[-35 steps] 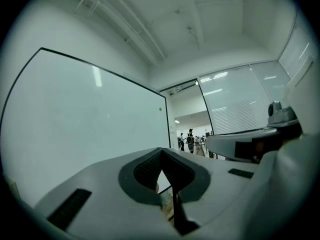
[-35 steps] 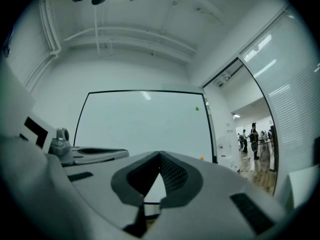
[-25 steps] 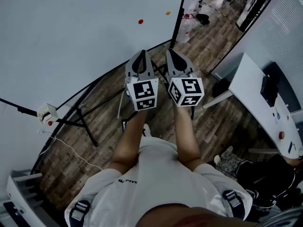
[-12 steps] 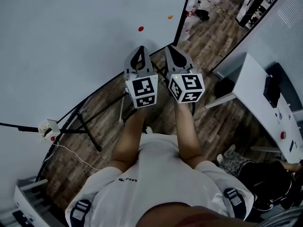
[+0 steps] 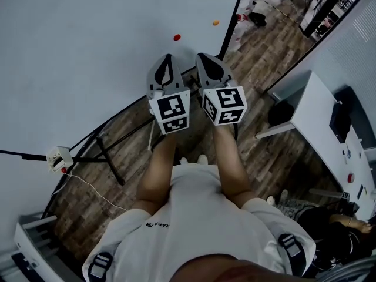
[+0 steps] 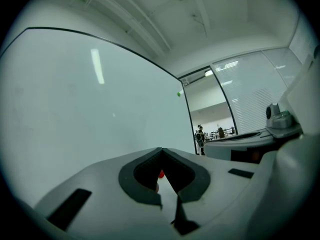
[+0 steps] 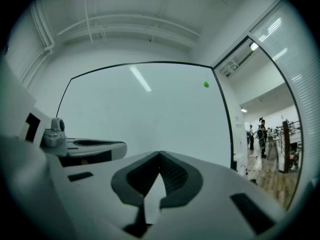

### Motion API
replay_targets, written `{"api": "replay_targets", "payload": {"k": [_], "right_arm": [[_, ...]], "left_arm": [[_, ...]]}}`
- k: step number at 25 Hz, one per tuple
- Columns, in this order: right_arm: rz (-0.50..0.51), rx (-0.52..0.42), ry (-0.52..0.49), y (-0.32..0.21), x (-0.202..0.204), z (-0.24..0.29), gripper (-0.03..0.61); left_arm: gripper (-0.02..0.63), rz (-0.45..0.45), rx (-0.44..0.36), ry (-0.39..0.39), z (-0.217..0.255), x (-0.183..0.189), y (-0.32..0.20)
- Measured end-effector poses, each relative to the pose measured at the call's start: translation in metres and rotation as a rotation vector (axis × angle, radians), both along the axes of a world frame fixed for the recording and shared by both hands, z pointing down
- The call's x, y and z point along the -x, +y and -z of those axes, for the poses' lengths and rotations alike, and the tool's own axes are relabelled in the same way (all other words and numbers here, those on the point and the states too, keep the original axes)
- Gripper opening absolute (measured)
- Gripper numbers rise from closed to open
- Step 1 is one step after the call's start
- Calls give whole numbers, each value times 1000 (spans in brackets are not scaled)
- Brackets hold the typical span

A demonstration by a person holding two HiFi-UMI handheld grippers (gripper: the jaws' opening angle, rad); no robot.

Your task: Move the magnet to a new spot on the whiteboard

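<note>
The whiteboard [image 5: 88, 46] fills the upper left of the head view. A small red magnet [image 5: 177, 37] sticks to it, with an orange magnet [image 5: 215, 23] farther right near the board's edge. My left gripper [image 5: 166, 59] is shut and empty, its tip just below the red magnet and apart from it. In the left gripper view the red magnet [image 6: 161, 174] peeks through the gap behind the closed tips. My right gripper [image 5: 202, 56] is shut and empty beside the left one. A green magnet [image 7: 206, 84] sits high on the board in the right gripper view.
The whiteboard's black stand legs [image 5: 108, 157] spread over the wooden floor below the grippers. A white socket box [image 5: 59, 156] with a cable hangs at the left. A white desk [image 5: 320, 122] stands at the right. People [image 7: 262, 134] are far off down the room.
Both grippers have risen toward the whiteboard and shifted slightly left. The left gripper's tip is now closer to the red magnet. Both have stayed shut.
</note>
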State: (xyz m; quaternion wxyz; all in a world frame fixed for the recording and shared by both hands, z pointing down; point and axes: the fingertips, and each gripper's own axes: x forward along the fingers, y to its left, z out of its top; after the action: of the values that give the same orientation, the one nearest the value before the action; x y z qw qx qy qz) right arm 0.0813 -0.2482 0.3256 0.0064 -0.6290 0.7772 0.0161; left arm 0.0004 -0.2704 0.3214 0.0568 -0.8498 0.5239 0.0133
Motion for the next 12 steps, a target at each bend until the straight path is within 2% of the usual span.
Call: {"api": "replay_targets", "payload": {"k": [12], "right_arm": [[88, 25, 10, -48, -7, -25, 14]], "left_arm": [[3, 93, -21, -10, -2, -1, -27]]}}
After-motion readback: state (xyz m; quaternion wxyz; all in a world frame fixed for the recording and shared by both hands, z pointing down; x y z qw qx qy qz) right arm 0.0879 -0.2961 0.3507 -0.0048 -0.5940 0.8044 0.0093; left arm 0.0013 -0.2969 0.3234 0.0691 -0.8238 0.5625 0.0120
